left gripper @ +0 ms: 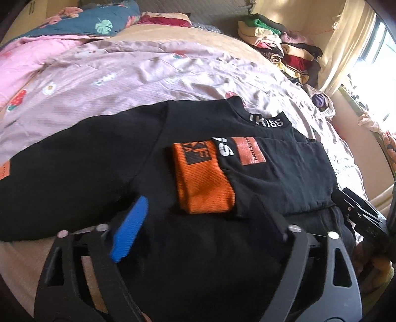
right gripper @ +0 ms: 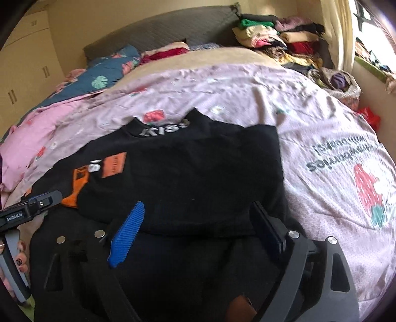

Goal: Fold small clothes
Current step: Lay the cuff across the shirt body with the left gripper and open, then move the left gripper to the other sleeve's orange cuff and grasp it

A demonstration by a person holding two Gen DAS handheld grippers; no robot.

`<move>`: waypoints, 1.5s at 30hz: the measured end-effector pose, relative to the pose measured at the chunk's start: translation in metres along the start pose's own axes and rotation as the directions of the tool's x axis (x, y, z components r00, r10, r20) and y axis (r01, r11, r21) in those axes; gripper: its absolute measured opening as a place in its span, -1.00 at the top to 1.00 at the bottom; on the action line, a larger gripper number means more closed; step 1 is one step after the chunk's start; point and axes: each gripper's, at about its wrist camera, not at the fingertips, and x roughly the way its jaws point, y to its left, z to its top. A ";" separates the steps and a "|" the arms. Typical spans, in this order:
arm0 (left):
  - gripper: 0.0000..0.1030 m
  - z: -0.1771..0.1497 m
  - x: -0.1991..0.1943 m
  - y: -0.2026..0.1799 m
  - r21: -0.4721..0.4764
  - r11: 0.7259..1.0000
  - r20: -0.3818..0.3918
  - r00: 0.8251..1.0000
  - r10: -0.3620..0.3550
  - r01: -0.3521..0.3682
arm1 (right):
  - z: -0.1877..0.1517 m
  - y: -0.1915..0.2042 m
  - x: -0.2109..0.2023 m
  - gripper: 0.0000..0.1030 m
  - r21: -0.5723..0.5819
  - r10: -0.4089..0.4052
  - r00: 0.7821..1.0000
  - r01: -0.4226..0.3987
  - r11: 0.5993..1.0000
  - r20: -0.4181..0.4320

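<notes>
A black sweatshirt (left gripper: 86, 161) (right gripper: 198, 161) lies on the pink bedspread (left gripper: 123, 81) (right gripper: 321, 138), its "KISS" collar (left gripper: 267, 121) (right gripper: 165, 128) pointing away from me. One sleeve is folded across the chest, so its orange cuff (left gripper: 203, 183) (right gripper: 74, 195) rests on the front. My left gripper (left gripper: 200, 223) (right gripper: 32, 205) hovers open over the near hem below the cuff, nothing pinched between its fingers. My right gripper (right gripper: 198, 230) (left gripper: 363, 218) stands open over the folded right side of the shirt, its jaws wide above the black cloth.
A tall pile of folded clothes (left gripper: 279, 47) (right gripper: 279, 39) sits at the bed's far right corner by a curtained window. A blue leaf-print quilt (left gripper: 99, 22) (right gripper: 106, 71) lies at the far left. A hand (right gripper: 19, 250) grips the left handle. A wardrobe (right gripper: 24, 62) stands left.
</notes>
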 end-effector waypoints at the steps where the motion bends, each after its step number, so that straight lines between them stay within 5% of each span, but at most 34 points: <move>1: -0.79 -0.001 -0.002 0.001 0.000 1.000 0.006 1.000 0.007 -0.007 | 0.000 0.005 -0.002 -0.81 -0.012 0.002 1.000 -0.001 1.000 0.009; 19: -0.81 -0.016 -0.040 0.057 -0.117 0.990 0.052 0.996 0.079 -0.073 | 0.005 0.081 -0.025 -0.87 -0.145 0.075 0.995 -0.065 0.987 0.061; 45: -0.81 -0.045 -0.079 0.158 -0.333 0.935 0.070 0.985 0.157 -0.125 | -0.010 0.205 -0.013 -0.87 -0.308 0.183 0.983 -0.180 0.934 -0.020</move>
